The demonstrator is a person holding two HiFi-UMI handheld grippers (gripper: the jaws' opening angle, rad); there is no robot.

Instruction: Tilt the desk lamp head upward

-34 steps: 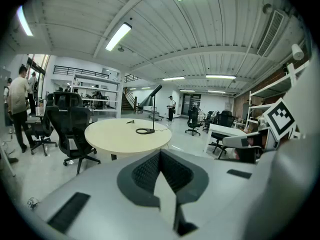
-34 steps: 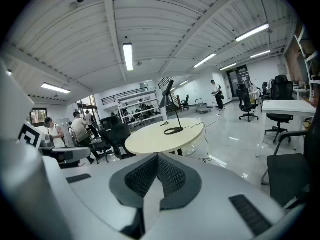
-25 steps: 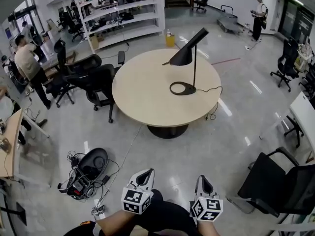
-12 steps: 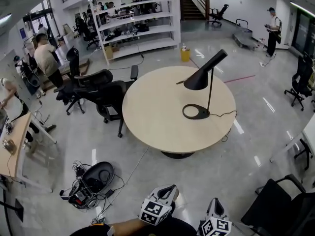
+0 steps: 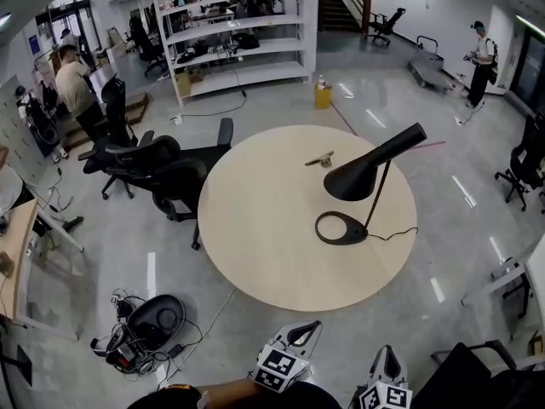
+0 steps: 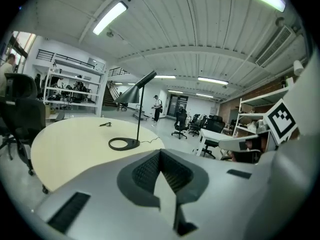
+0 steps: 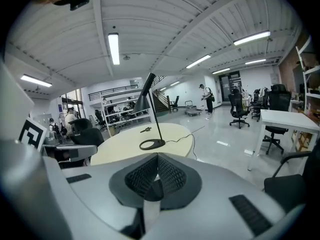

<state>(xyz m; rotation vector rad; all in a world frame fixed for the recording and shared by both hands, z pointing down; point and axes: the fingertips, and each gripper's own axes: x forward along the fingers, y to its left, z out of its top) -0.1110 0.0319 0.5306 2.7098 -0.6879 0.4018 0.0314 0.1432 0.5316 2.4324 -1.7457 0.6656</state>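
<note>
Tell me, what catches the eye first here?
A black desk lamp with a slanted cone head stands on the right side of a round pale table in an open office. At the bottom edge, the person's left gripper and right gripper are held low, short of the table, jaws together and empty.

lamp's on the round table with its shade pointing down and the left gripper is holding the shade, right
No. The left gripper is well short of the table, jaws shut on nothing, not on the shade; the head view shows it.
</note>
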